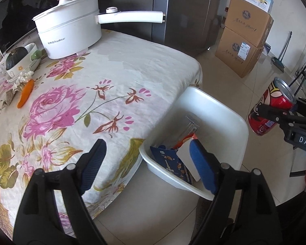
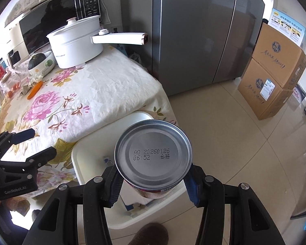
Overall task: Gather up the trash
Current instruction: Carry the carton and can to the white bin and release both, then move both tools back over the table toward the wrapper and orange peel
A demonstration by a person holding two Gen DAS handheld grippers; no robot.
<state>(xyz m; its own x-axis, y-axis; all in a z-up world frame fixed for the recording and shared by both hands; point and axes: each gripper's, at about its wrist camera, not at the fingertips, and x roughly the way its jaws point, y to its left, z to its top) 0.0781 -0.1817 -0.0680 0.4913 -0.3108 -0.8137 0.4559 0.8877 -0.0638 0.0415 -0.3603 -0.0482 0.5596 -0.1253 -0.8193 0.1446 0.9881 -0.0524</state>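
A white bin [image 1: 214, 102] stands on the floor against the table's corner. It holds a blue packet [image 1: 169, 163], a white piece and a clear wrapper [image 1: 190, 126]. My left gripper [image 1: 146, 145] hovers over the bin's near rim, open, with nothing between its blue pads. In the right wrist view the left gripper [image 2: 40, 141] is at the left, beside the tablecloth. My right gripper [image 2: 153, 175] is shut on a red drink can [image 2: 153, 153], whose silver bottom faces the camera, above the bin [image 2: 77, 159]. From the left wrist view the can [image 1: 273, 96] hangs tilted to the right of the bin.
The table with the floral cloth [image 1: 91, 81] carries a white electric pot [image 1: 71, 30] with a long handle, a bowl with a dark squash [image 1: 20, 59] and a carrot [image 1: 26, 92]. A grey fridge [image 1: 183, 10] and stacked cardboard boxes [image 1: 246, 40] stand beyond on the tiled floor.
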